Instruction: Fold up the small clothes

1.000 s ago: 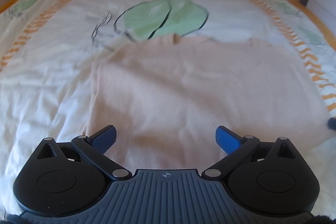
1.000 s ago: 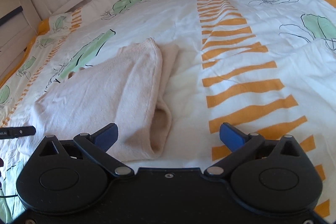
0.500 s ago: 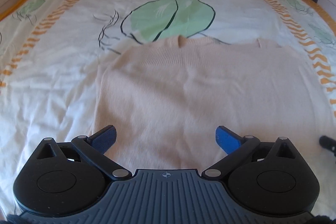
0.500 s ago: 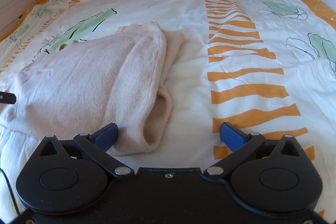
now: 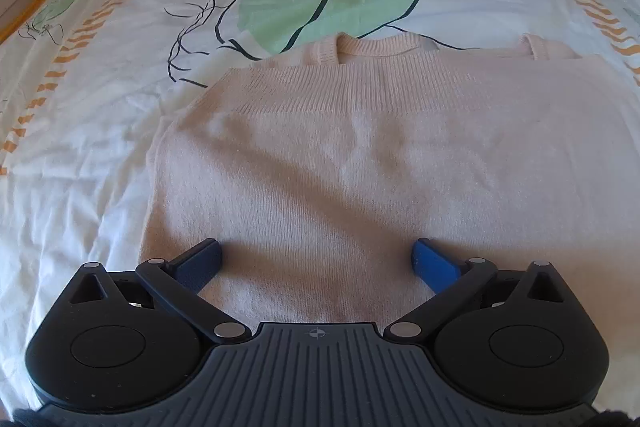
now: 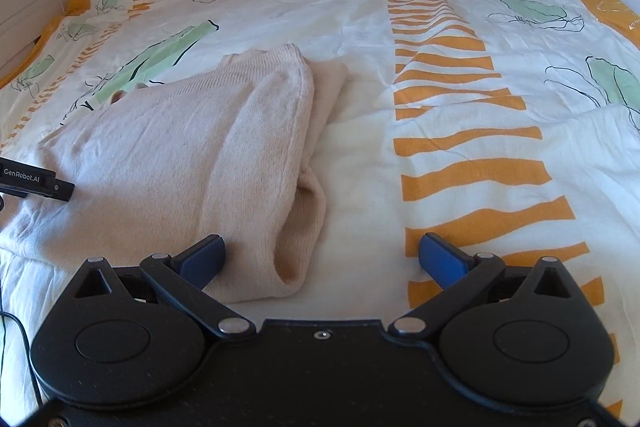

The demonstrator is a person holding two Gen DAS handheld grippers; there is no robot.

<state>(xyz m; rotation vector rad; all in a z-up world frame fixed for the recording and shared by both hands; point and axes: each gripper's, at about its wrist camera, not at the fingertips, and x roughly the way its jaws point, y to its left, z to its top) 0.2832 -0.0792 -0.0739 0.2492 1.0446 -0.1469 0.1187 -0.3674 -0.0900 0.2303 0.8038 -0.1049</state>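
1. Left wrist view: the left claw point(image 5: 316, 263) gapes wide and empty over the near edge of the pale pink knitted sweater point(image 5: 360, 167), which lies folded on the leaf-printed bed cover point(image 5: 80, 155).
2. Right wrist view: the right claw point(image 6: 322, 261) is likewise wide, straddling the sweater's point(image 6: 192, 163) near right corner. Soft, light, floppy knit; pinch all layers at the corners.
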